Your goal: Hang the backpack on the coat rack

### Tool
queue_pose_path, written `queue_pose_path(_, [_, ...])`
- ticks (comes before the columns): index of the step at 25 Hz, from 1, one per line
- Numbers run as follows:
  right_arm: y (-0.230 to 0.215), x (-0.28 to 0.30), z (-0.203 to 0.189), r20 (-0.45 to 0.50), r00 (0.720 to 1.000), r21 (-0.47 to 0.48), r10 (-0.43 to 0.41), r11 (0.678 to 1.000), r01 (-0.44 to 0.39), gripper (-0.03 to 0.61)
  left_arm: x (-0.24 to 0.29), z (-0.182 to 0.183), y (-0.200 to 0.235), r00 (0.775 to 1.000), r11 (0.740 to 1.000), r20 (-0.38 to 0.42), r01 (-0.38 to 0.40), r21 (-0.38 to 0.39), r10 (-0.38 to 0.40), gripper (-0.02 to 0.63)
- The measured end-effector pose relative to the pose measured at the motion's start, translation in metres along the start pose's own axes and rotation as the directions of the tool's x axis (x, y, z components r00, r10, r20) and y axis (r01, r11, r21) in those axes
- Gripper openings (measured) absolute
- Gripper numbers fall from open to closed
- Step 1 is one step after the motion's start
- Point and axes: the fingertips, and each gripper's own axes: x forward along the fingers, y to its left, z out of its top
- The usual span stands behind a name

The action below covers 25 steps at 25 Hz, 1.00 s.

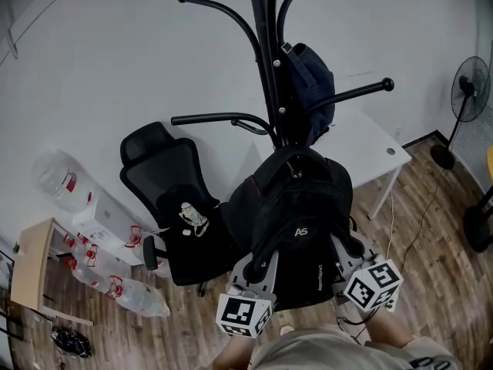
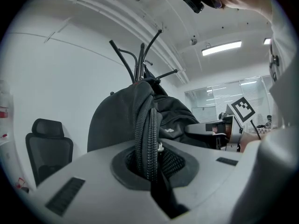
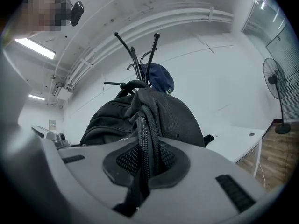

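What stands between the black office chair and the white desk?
Head view: the black metal coat rack with a dark blue bag hung on it, and the black fabric backpack before it.

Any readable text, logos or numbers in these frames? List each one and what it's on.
"AS": white logo on the front of the backpack.
Vertical white print lower on the same front: too small to read.
Red labels on the plastic bottles on the floor: too blurred to read.
Red print on the white boxes at the left: too small to read.
Nothing else legible in either gripper view.
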Motion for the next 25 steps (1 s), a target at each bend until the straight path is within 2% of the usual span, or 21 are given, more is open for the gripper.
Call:
queue_pose_path(10, [-0.012, 0.023, -0.023, -0.048, 0.999, 0.050, -0.008, 0.999, 0.010, 0.028, 0.022, -0.024, 0.025, 0.999, 1.000, -0.048, -0.014, -0.021, 0.013, 0.031])
queue_pose_path(25, [-0.021, 0.031, -0.046, -0.070, 0.997, 0.047, 0.034, 0.998, -0.031, 0.028, 0.030, -0.052, 0.030, 0.995, 0.996, -0.057, -0.080, -0.028, 0.079, 0.031])
